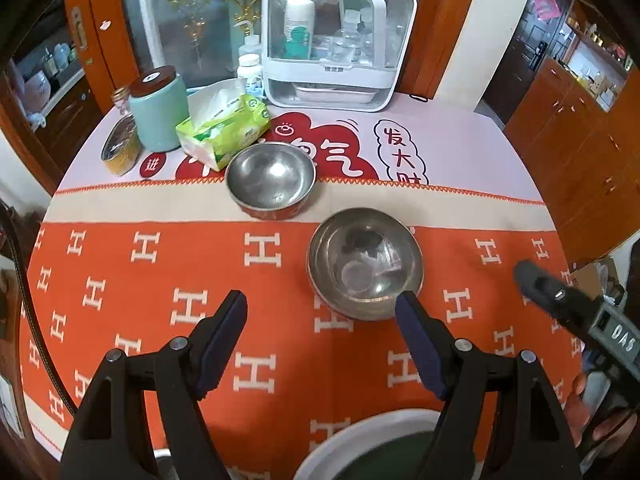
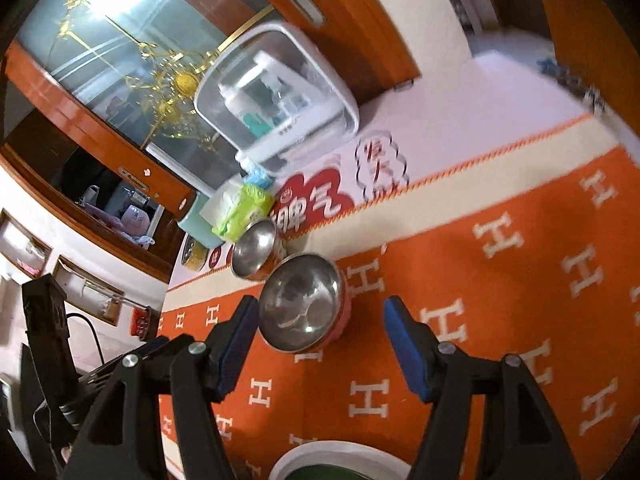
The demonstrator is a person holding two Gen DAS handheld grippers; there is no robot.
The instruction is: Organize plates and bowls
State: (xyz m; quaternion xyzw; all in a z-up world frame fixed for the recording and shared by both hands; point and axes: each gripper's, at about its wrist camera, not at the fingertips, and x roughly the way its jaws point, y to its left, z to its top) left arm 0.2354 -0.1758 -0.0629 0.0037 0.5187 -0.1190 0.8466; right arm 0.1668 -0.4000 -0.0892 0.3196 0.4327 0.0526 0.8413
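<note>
Both my claws gape wide, gripping nothing — left claw (image 1: 322,304), right claw (image 2: 318,312). The near steel bowl (image 1: 365,268) sits on the orange-clothed counter (image 1: 160,280), just beside the far steel bowl (image 1: 270,179).

Left tongs (image 1: 322,304): matte black plastic arms of angular, ribbed build, each tipped with a dark blue pad (image 1: 416,336) and joined by round silver screws (image 1: 462,345). Right tongs (image 2: 318,312): same black frame, brighter blue pads (image 2: 404,348), silver screws (image 2: 445,347). In the left view the right unit's dark grey body bears white lettering, with bare skin of the hand (image 1: 580,408) beside it. A black cable (image 2: 90,332) trails from the left unit.
</note>
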